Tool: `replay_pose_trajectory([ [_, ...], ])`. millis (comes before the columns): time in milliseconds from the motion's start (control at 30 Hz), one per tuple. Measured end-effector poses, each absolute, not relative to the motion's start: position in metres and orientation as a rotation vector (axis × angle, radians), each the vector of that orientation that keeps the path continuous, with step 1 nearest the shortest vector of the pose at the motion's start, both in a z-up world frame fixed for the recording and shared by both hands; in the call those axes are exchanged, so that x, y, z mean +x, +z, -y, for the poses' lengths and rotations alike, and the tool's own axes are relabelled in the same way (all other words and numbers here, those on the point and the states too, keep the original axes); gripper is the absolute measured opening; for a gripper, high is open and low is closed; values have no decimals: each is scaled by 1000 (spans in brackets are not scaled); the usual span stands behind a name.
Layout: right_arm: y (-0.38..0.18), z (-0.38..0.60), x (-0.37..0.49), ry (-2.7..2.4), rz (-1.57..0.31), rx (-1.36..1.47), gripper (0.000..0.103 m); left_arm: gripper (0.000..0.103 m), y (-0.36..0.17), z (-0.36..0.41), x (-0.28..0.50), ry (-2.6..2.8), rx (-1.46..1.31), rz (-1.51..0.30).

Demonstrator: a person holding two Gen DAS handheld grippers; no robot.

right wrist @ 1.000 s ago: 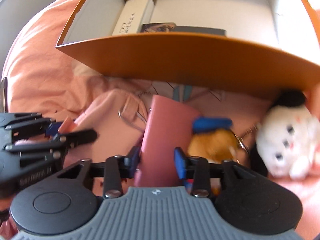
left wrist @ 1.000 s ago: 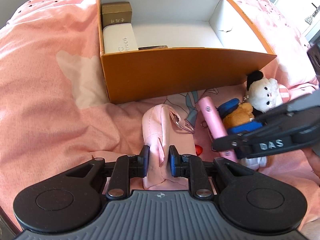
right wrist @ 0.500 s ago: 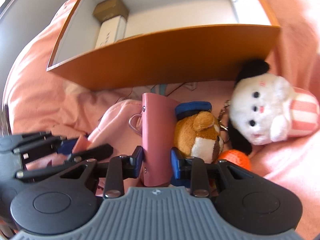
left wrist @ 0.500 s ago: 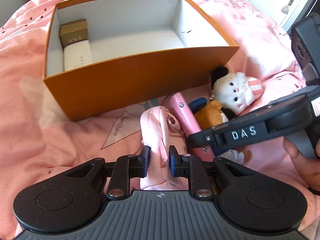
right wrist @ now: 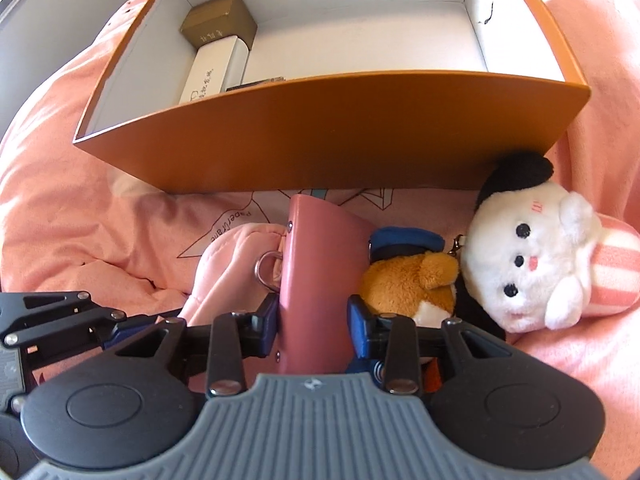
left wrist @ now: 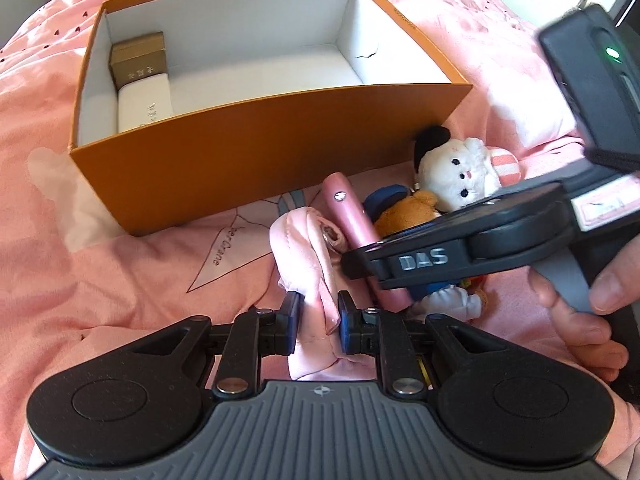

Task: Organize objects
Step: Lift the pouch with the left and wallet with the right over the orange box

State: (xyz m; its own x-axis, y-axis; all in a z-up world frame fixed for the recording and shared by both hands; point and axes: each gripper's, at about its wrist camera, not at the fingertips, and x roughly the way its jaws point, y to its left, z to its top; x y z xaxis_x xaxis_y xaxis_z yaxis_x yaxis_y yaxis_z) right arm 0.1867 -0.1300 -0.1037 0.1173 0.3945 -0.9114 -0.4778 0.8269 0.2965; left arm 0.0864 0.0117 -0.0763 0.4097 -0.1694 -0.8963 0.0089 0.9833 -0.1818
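since the earlier frame the orange box (left wrist: 256, 152) sits farther off in both views. left gripper (left wrist: 318, 322) jaws pinch the pink pouch (left wrist: 308, 264); right gripper (right wrist: 314, 326) jaws, opening, straddle the pink case (right wrist: 316, 264) (long axis toward the box, straight ahead).

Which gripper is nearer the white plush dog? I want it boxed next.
Right. The right gripper, jaws opening around the pink case, sits just beside the white plush dog; the left gripper, clamping the pink pouch, is farther off.
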Motion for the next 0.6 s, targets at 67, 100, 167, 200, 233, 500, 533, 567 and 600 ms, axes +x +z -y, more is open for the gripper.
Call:
replay_pose_trajectory([
  [67, -99, 137, 184, 642, -1288, -60, 30, 21, -74, -18, 84, -107, -183, -1147],
  [100, -95, 141, 183, 643, -1274, -59, 24, 21, -71, -21, 83, -102, -188, -1143],
  [167, -88, 150, 182, 654, -1259, -40, 20, 21, -63, -25, 79, -99, -183, -1124],
  [200, -86, 154, 182, 665, -1262, -26, 19, 21, -59, -26, 78, -96, -180, -1118],
  [233, -84, 158, 182, 677, -1266, -8, 19, 21, -54, -27, 77, -91, -170, -1109],
  [500, -37, 182, 182, 786, -1204, 125, 18, 21, 3, -34, 71, -83, -115, -986],
  [533, -31, 184, 182, 795, -1190, 132, 18, 21, 10, -36, 71, -78, -113, -967],
  [567, -24, 187, 182, 802, -1174, 140, 18, 21, 18, -39, 72, -72, -113, -947],
  [600, -16, 189, 183, 809, -1157, 148, 18, 21, 25, -41, 74, -69, -111, -928],
])
